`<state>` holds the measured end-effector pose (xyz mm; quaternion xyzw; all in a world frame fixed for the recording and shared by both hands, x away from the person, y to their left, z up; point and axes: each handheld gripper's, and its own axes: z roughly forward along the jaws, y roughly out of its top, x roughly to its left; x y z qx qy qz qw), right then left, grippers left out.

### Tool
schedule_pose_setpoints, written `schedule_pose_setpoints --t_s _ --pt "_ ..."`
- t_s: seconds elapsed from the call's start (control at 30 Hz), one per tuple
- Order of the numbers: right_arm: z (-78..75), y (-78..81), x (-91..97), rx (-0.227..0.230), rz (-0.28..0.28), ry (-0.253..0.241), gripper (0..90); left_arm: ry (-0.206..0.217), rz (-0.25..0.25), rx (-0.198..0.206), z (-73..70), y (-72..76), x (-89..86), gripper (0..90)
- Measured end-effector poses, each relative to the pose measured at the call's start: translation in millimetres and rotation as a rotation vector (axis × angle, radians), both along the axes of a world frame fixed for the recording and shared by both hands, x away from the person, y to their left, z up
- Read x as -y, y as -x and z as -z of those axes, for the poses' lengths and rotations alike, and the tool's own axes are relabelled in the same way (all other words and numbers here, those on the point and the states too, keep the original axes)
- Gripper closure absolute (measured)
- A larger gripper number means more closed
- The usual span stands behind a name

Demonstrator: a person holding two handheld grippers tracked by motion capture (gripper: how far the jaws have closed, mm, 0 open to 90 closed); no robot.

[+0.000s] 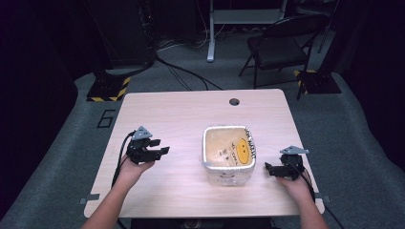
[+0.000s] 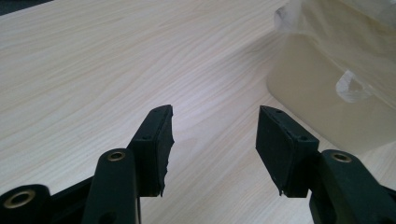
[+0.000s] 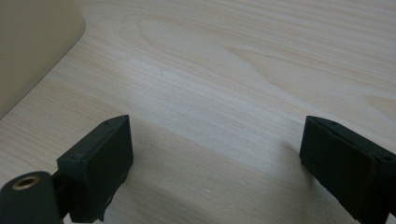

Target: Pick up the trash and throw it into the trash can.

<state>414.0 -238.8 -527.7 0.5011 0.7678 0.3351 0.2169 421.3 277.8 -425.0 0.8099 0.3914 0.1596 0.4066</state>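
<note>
With both jaws standing open and empty, the left gripper (image 1: 160,151) and right gripper (image 1: 268,169) are flanking the tub (image 1: 229,153), probably approaching its bag-lined rim for a two-sided grab next.

We see a plastic-lined tub (image 1: 229,155) with a yellow smiley standing on the bench (image 1: 181,114) between our left hand-held gripper (image 1: 160,148) and right hand-held gripper (image 1: 268,168), each apart from it.
</note>
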Motion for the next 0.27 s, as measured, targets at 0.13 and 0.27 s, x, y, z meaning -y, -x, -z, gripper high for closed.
schedule_pose_setpoints --t_s 0.13,0.27 --pt "0.0 0.0 0.0 0.0 0.0 0.0 8.9 -0.003 -0.009 -0.003 4.0 -0.4 -2.5 45.1" --pt "0.0 0.0 0.0 0.0 0.0 0.0 8.9 -0.013 -0.02 -0.01 7.5 -1.3 -5.5 44.6"
